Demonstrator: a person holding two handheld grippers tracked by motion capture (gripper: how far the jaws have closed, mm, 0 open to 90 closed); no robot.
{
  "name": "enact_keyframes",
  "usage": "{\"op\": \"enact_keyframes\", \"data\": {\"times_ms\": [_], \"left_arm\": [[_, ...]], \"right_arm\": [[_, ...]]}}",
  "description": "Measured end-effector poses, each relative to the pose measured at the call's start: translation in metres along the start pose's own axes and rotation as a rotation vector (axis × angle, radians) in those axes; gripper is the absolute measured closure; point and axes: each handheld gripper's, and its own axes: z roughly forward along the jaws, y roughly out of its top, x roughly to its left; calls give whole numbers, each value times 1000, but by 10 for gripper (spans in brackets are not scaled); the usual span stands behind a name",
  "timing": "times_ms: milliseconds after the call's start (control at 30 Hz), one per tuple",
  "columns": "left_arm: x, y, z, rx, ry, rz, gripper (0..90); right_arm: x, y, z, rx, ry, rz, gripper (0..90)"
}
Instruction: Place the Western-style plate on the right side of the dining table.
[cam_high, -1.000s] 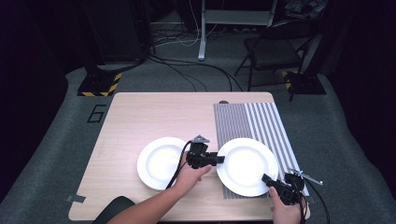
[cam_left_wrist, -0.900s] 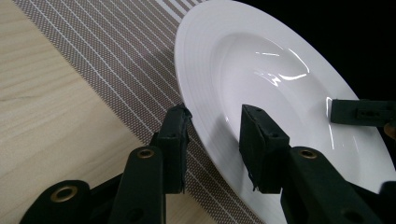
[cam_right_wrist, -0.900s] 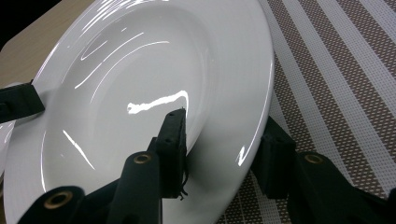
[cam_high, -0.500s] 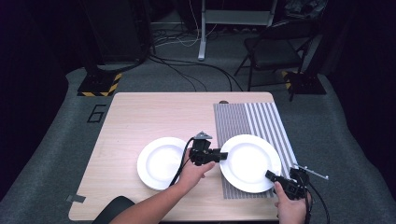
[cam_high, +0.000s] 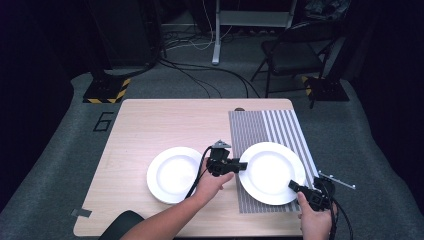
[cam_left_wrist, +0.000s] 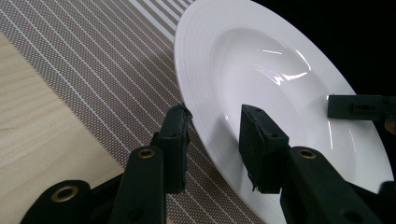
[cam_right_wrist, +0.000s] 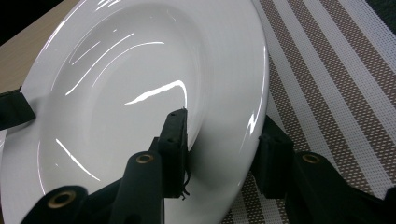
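A white plate (cam_high: 272, 170) lies over the striped placemat (cam_high: 260, 125) at the table's right. My left gripper (cam_high: 242, 165) holds its left rim. In the left gripper view one jaw is under the rim and one over the plate (cam_left_wrist: 261, 70), so the gripper (cam_left_wrist: 212, 123) is shut on it. My right gripper (cam_high: 292, 185) grips the near right rim. In the right gripper view it (cam_right_wrist: 224, 128) clamps the plate (cam_right_wrist: 116, 93) the same way. Each gripper view shows the other gripper's jaw across the plate.
A second white plate (cam_high: 172, 175) sits on the bare wood table (cam_high: 165, 125), just left of my left hand. The mat's far half is uncovered. Beyond the table are a chair (cam_high: 295, 55), a desk leg and floor cables.
Both grippers and the plate between them have shifted slightly right and away from me, further onto the placemat. The other plate has not moved.
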Motion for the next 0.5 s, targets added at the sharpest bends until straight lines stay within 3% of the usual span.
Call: {"op": "enact_keyframes", "data": {"times_ms": [200,333,500], "left_arm": [[-2,-1,5,10,4,-1,631],[-3,-1,10,16,10,4,632],[-3,-1,12,15,14,-4,631]], "right_arm": [[-3,-1,2,0,-17,7,605],[-4,-1,2,-9,-45,-16,602],[-6,0,3,-7,-44,-18,600]]}}
